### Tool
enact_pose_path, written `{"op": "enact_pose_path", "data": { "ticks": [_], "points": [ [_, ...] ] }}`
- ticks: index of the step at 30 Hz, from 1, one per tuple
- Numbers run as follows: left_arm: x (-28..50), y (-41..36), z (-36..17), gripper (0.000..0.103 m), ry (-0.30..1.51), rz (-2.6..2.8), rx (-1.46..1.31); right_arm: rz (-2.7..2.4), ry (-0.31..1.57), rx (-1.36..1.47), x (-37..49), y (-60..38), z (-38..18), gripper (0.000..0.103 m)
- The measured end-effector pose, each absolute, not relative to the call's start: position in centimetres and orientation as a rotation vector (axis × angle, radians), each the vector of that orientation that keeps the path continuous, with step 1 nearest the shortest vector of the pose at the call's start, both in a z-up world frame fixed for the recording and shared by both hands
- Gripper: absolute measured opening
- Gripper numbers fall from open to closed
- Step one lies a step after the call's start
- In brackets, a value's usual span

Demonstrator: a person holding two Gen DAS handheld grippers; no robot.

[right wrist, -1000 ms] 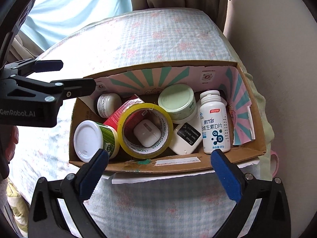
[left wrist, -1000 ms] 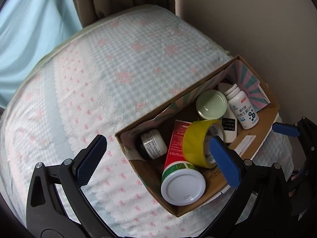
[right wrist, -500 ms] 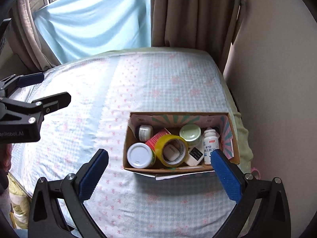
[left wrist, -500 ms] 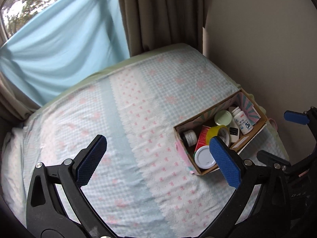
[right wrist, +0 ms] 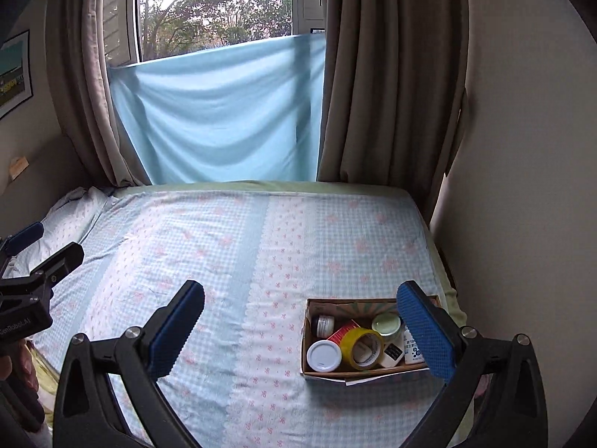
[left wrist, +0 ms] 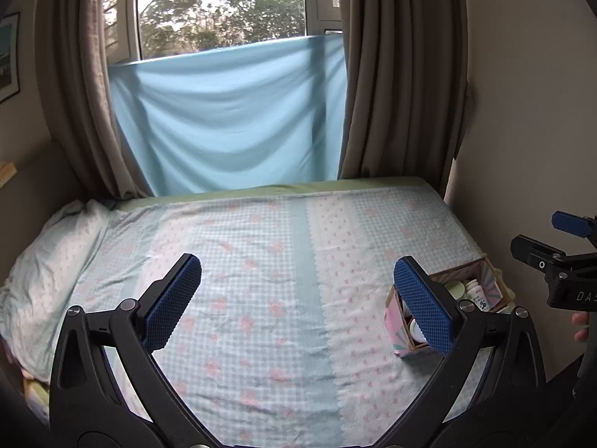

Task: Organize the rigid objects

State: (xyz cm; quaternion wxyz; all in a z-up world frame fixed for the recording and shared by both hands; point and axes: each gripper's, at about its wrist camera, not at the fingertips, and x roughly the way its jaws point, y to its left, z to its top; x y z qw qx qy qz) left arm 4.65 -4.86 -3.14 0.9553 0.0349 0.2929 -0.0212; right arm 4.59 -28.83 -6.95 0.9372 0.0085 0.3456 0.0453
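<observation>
A cardboard box (right wrist: pixel 310 373) sits on the bed at the right, near the wall; it also shows in the left wrist view (left wrist: pixel 396 321). In it lie a yellow tape roll (right wrist: pixel 363 347), a white-lidded jar (right wrist: pixel 324 355), a red carton (right wrist: pixel 341 330), a green-lidded jar (right wrist: pixel 386 324), a small dark jar (right wrist: pixel 324 324) and a white bottle (right wrist: pixel 410 351). My left gripper (left wrist: pixel 298 302) is open and empty, well back from the box. My right gripper (right wrist: pixel 302 330) is open and empty, high above the bed, with the box behind its right finger.
The bed (right wrist: pixel 242 261) has a checked blue and pink sheet. A pillow (left wrist: pixel 44 254) lies at the left. A blue cloth (right wrist: pixel 216 112) hangs across the window between brown curtains (right wrist: pixel 388 74). A wall (right wrist: pixel 522 186) runs close along the right.
Both grippers have pulled far back and up from the box, which now looks small. Both stay open and empty. The box contents have not moved.
</observation>
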Motion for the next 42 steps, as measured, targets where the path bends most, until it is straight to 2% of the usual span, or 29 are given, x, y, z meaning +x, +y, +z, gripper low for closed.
{"op": "enact_pose_path", "data": {
  "ticks": [8,42],
  "points": [
    [3.2,-5.2,-3.3,0.103,0.537,-0.046,0.062,0.039,0.662,0.026,3.5,-28.9,-6.6,0.103],
    [3.5,-6.3,-3.6,0.103,0.538,-0.087,0.085,-0.013,0.628,0.025,3.3,-29.3,-6.2,0.103]
  ]
}}
